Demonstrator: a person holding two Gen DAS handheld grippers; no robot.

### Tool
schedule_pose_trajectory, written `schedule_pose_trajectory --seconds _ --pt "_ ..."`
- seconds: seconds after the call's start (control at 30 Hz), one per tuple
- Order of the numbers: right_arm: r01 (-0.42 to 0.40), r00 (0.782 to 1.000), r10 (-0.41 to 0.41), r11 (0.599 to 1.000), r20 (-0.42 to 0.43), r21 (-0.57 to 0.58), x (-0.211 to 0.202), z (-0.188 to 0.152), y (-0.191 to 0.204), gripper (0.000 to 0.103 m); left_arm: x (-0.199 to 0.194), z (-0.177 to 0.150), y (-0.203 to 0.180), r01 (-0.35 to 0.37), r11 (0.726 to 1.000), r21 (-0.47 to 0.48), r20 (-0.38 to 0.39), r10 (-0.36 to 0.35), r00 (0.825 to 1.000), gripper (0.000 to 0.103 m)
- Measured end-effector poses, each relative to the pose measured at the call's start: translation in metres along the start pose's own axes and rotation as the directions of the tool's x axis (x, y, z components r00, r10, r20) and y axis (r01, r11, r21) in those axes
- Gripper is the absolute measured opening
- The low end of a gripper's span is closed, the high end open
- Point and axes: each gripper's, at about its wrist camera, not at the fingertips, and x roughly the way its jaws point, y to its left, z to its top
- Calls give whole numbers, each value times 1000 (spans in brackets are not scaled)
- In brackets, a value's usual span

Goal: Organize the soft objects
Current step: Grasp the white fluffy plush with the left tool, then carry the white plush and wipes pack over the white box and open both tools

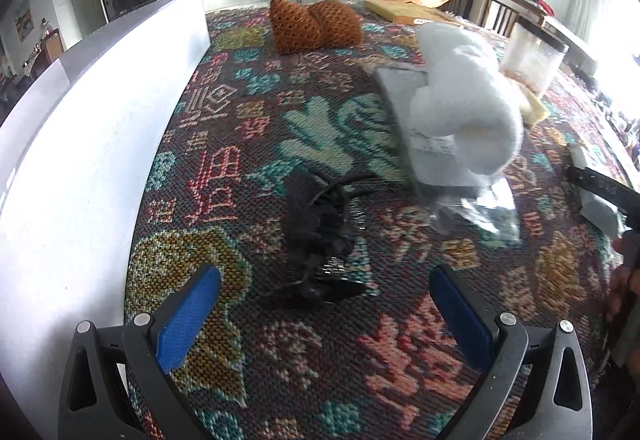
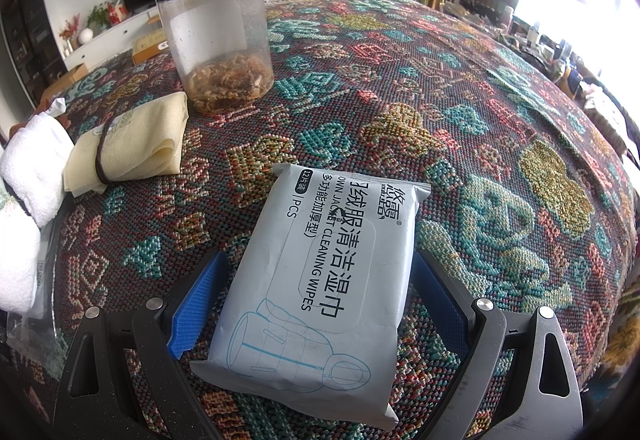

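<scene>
In the left wrist view a black crumpled soft item (image 1: 320,236) lies on the patterned woven cloth (image 1: 240,143), just ahead of my left gripper (image 1: 324,280), which is open and empty. Beyond it a fluffy white plush bundle (image 1: 460,99) rests on a grey pack (image 1: 400,83). In the right wrist view a grey pack of cleaning wipes (image 2: 320,280) lies between the fingers of my right gripper (image 2: 320,296). That gripper is open, with a small gap at the left pad (image 2: 200,304). A folded yellow cloth (image 2: 132,147) with a band around it and a rolled white towel (image 2: 32,167) lie to the left.
A clear jar (image 2: 218,39) with a black lid and dried bits inside stands behind the yellow cloth, and shows as the jar (image 1: 532,55) in the left view. An orange cushion (image 1: 316,25) lies far back. A white panel (image 1: 80,159) borders the left side. Clear plastic wrap (image 1: 480,207) lies beside the grey pack.
</scene>
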Motion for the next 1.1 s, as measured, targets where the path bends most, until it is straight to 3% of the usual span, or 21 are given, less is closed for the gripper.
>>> schedule_pose_trajectory --seconds 0.17,0.27,0.37,0.4,0.43,0.47,0.57,0.63,0.7,0.8,0.9,1.0,1.1 --pt "-1 1000 1 1000 0 0 0 0 0 94 -16 48 -45 107 986 128 34 -112 993 103" --pt "-3 1000 3 1000 -2 2 -3 -2 -1 94 5 86 -74 75 978 196 35 -84 996 103" --pt "-13 1000 13 1000 -6 22 -6 -2 -8 90 43 115 -97 30 966 256 -35 -22 999 103" --pt "-17 1000 17 999 -1 36 -9 -2 -11 84 58 121 -99 4 963 269 -62 13 998 92" --pt "-28 1000 27 998 8 57 -12 -1 -15 68 68 125 -96 -1 966 259 -82 23 996 71" --pt "-73 997 72 992 8 101 -13 -1 -24 66 74 128 -89 34 975 218 -121 -7 993 40" --pt "-215 976 216 942 25 259 -16 -1 -56 62 48 131 -64 129 985 114 -73 -121 990 40" --pt "-356 931 362 858 56 371 -17 -4 -77 61 17 130 -50 165 980 112 -23 -163 986 40" --pt "-443 887 455 784 84 434 -25 -9 -88 61 -18 129 -30 222 970 97 21 -225 974 40" --pt "-517 844 528 758 91 398 -49 -4 -75 61 -69 124 16 270 962 45 83 -273 959 41" --pt "-608 781 621 734 64 303 -82 9 -27 61 -110 112 76 233 972 -12 140 -229 963 41" --pt "-728 673 740 660 11 183 -121 19 50 61 -138 100 139 105 993 -58 171 -94 981 42" --pt "-840 533 842 538 -83 64 -166 21 148 61 -153 79 202 6 991 -137 176 18 984 42"
